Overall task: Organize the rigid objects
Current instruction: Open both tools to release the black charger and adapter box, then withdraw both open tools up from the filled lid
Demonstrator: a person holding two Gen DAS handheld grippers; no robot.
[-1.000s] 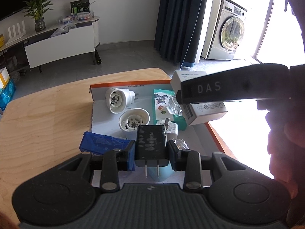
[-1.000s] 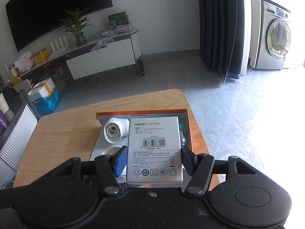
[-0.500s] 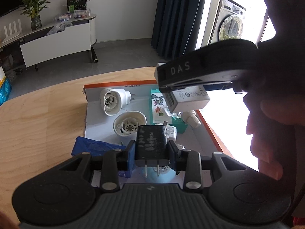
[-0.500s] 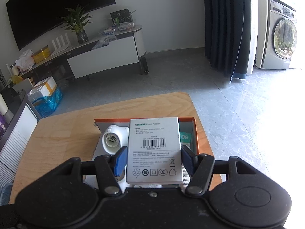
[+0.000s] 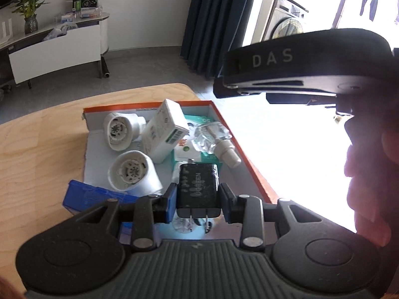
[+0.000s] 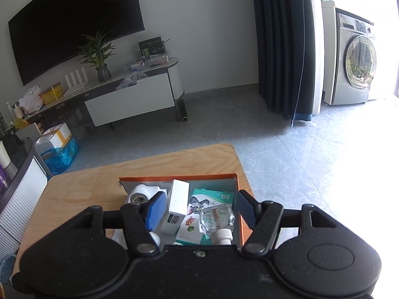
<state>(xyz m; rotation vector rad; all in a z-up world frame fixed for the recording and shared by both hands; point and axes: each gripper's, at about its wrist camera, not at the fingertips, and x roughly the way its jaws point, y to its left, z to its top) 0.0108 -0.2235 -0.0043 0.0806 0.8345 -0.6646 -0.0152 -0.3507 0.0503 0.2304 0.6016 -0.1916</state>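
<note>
Black plastic, the charger is clamped prongs-back in the left claw at lower centre, held over the orange-rimmed tray presumably for sorting, while the right claw, spread wide and empty, is poised above the white box lying tilted inside.

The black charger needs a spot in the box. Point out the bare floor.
Bare floor: right of the black charger along the orange wall. Crowded: far end, with white box, socket adapters, clear bottle.
</note>
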